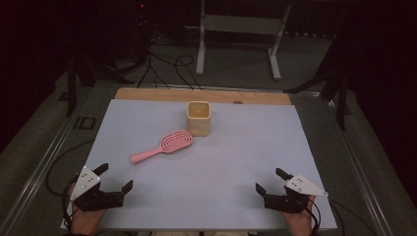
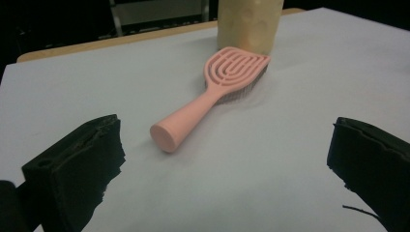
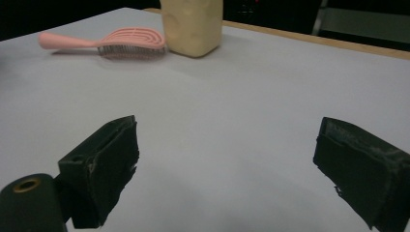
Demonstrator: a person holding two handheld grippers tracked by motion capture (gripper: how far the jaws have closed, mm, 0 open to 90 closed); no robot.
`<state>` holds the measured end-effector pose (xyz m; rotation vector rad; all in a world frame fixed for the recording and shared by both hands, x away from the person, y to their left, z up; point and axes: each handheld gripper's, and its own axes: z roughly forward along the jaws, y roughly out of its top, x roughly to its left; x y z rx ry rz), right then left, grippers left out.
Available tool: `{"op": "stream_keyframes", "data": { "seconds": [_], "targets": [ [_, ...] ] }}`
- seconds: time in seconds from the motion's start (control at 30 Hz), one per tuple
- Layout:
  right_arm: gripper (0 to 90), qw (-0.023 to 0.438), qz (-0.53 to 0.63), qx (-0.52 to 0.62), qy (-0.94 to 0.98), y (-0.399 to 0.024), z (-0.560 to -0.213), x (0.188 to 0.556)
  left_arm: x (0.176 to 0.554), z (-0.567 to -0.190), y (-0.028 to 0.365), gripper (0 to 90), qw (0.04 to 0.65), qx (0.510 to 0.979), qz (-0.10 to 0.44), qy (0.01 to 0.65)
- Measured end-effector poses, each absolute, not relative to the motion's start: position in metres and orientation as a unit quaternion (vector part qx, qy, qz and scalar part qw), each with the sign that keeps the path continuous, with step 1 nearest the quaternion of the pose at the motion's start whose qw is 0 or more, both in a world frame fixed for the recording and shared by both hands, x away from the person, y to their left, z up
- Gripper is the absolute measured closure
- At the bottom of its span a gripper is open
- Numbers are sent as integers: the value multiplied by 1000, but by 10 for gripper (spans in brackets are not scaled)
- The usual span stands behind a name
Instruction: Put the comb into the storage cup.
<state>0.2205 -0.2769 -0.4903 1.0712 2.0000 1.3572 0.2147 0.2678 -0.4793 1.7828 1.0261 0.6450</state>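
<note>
Table (image 1: 147,93): wooden, its far edge bare beyond the sheet.
Sheet (image 1: 236,152): pale lavender-grey, covers nearly all the table top.
Left gripper (image 1: 116,178): near the sheet's near left corner, held by a hand; jaws spread wide apart, nothing between them.
Right gripper (image 1: 271,181): near the sheet's near right corner, held by a hand; jaws also wide apart and empty.
Cup (image 1: 199,118): cream, squarish, upright, open top, close to the middle of the sheet's far edge.
Hairbrush (image 1: 163,145): pink, vented, bristles down, flat on the sheet; head just beside the cup's near left side, perhaps touching, handle pointing toward the near left corner.
</note>
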Motion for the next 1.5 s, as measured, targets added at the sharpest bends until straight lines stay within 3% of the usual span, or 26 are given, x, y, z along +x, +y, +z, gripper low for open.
{"op": "stream_keyframes", "data": {
  "seconds": [0.6,1.5],
  "targets": [
    [85,253,501,389,730,-271,-495,221,215,-465,263,1,473,729,277,410],
    [85,279,497,388,724,-275,-493,217,270,-440,246,1,455,748,271,400]
  ]
}}
